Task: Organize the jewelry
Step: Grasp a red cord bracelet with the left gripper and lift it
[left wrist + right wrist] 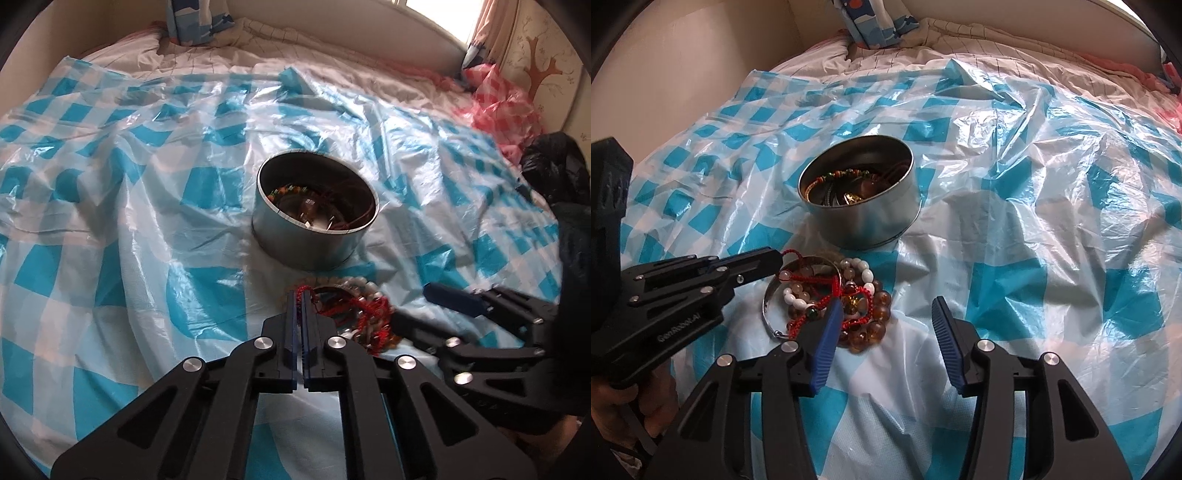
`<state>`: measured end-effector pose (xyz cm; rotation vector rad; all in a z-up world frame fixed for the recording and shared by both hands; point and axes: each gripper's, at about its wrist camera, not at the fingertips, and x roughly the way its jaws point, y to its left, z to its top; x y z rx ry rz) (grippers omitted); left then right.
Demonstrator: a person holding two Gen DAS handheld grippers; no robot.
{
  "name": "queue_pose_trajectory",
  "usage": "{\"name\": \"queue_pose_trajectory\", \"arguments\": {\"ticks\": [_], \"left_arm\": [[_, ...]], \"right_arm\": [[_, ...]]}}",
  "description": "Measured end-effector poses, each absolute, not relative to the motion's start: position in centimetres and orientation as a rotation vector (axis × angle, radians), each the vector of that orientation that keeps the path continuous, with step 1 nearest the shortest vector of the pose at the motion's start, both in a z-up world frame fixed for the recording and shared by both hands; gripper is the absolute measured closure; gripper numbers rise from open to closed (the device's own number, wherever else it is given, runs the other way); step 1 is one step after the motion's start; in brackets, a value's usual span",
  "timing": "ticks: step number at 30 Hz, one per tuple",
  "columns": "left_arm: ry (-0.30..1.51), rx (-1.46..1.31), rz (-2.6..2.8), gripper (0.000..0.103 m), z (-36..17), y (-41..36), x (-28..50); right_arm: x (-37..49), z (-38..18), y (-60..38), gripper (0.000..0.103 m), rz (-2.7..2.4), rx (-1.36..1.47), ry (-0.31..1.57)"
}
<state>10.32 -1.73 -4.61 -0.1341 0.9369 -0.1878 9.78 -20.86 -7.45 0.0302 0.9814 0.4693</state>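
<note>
A round metal tin (306, 240) (864, 221) with several bracelets inside stands on the checked sheet. Just in front of it lies a jewelry pile (369, 310) (857, 295): amber beads (875, 325), white beads (866, 275), a silver bangle (767, 302) and a red cord bracelet (792, 254). My left gripper (300, 295) (777, 258) is at the pile's left edge, shut on the red cord. My right gripper (886, 304) (412, 302) stands open at the pile's near right side. Its left finger covers part of the pile, and nothing lies between the pads.
A crinkled blue-and-white checked plastic sheet (1034, 221) covers the bed. A patterned pillow (875, 22) leans at the headboard. Pink checked plastic (498, 99) and a black bag (554, 166) sit at the right edge. A hand (613, 398) holds the left gripper.
</note>
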Motion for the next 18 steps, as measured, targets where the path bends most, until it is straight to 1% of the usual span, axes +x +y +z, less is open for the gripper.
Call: {"name": "queue_pose_trajectory", "arguments": {"ticks": [6, 14, 16, 18], "left_arm": [[0.83, -0.288, -0.277, 0.101, -2.6, -0.2, 9.7], [0.778, -0.37, -0.274, 0.101, -1.8, 1.2, 9.7], [0.763, -0.379, -0.271, 0.101, -1.6, 1.5, 9.6], [0.748, -0.389, -0.27, 0.101, -1.3, 1.7, 9.5]], "right_arm": [[9.7, -7.8, -20.1, 0.052, 0.484, 0.003, 0.99], [10.2, -7.9, -19.4, 0.052, 0.499, -0.008, 0.975], [10.5, -8.0, -19.3, 0.053, 0.509, -0.003, 0.979], [10.6, -8.1, -19.0, 0.057, 0.521, 0.0, 0.982]]}}
